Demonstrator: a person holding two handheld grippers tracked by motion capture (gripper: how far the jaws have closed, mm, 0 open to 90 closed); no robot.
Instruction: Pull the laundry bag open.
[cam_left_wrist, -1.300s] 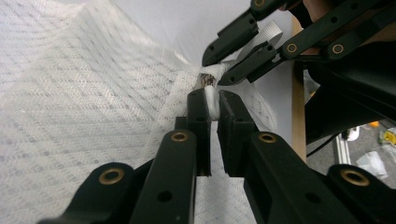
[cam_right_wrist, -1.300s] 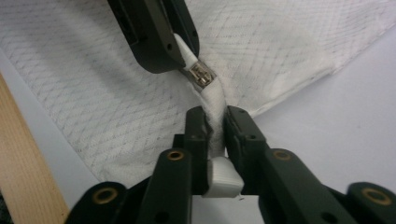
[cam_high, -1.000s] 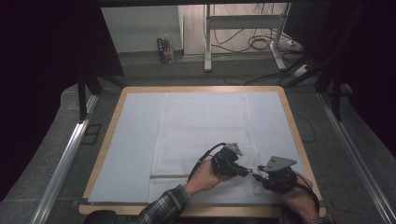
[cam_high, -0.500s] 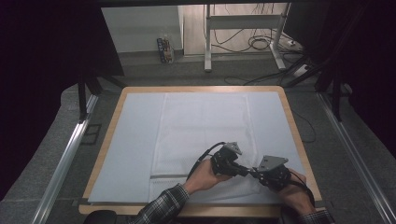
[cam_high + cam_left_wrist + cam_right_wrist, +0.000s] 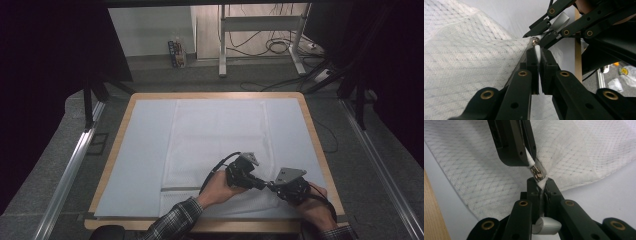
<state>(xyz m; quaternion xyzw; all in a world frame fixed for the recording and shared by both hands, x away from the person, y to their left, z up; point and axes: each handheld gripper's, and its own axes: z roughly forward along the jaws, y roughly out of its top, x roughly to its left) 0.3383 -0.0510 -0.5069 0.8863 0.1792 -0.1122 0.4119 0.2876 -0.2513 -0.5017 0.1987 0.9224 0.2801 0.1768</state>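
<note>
A white mesh cloth with a zipper lies on a pale sheet on the table. Both grippers meet at its near right corner. My left gripper is shut on the cloth's white edge just behind the metal zipper slider. My right gripper is shut on the white tab right at the slider and faces the left one tip to tip. The cloth rises in a small tent between them. A hand holds each gripper from the near edge.
The wooden table rim frames a pale sheet under the cloth. A dark zipper line runs along the cloth's near part. Metal rails flank the table; cables and a desk frame lie on the floor beyond it.
My right gripper has edged left toward the left gripper and now meets it at the zipper slider. The left gripper has kept still.
</note>
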